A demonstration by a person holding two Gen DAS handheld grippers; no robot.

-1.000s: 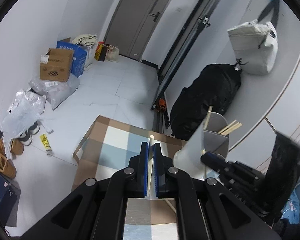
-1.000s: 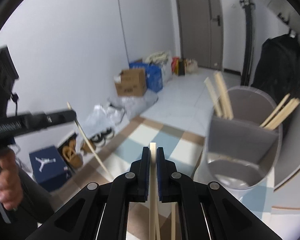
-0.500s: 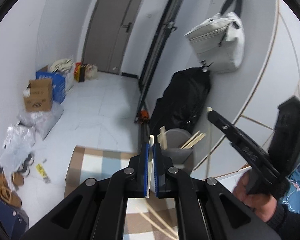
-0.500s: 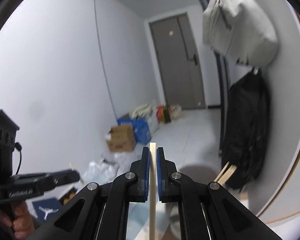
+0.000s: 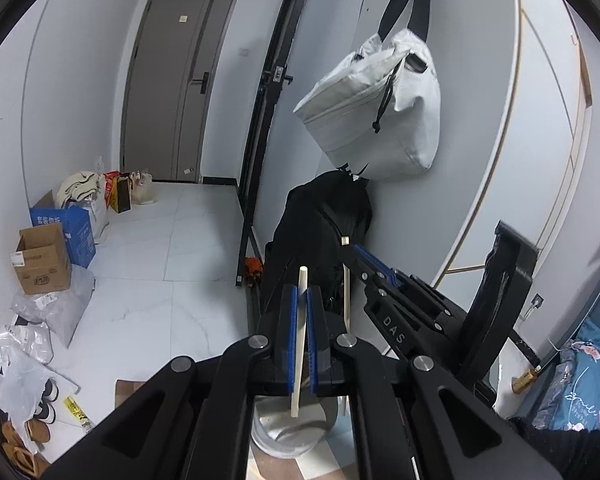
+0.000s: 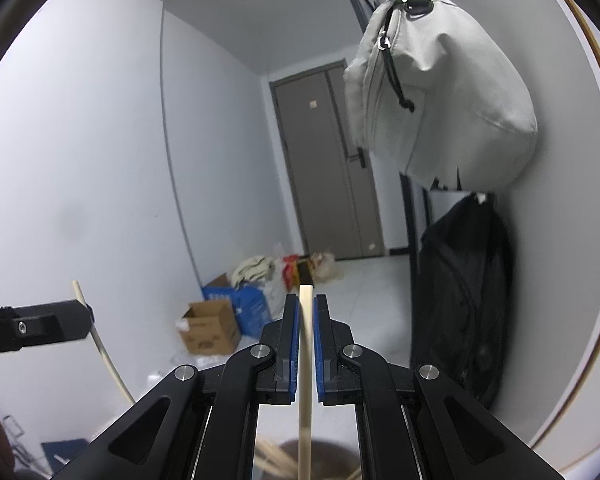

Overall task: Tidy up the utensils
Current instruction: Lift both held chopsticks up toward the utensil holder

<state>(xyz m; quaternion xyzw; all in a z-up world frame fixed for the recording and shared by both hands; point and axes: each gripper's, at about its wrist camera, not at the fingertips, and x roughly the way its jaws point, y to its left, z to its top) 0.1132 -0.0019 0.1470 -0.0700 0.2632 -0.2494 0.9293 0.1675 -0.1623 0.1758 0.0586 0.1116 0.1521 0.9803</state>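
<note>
My left gripper (image 5: 300, 297) is shut on a pale wooden chopstick (image 5: 298, 360) that stands nearly upright, its lower end hanging over the grey utensil holder (image 5: 288, 434) below. To the right, my right gripper (image 5: 350, 247) grips a second chopstick (image 5: 345, 292). In the right wrist view that gripper (image 6: 306, 306) is shut on its chopstick (image 6: 305, 400), which points down at the holder's rim (image 6: 328, 450), where other chopsticks (image 6: 274, 458) lean. At far left is the left gripper (image 6: 85, 314) with its chopstick (image 6: 104, 356).
A white bag (image 5: 380, 112) hangs on the wall above a black bag (image 5: 324, 216). A black metal frame (image 5: 260, 160) stands beside them. Cardboard boxes (image 5: 40, 260), plastic bags and shoes line the left wall. A corner of the checked table (image 5: 128, 390) shows below.
Both grippers have risen from just above the table, each carrying its chopstick. The holder has dropped to the bottom of both views, and the right gripper now sits close beside the left.
</note>
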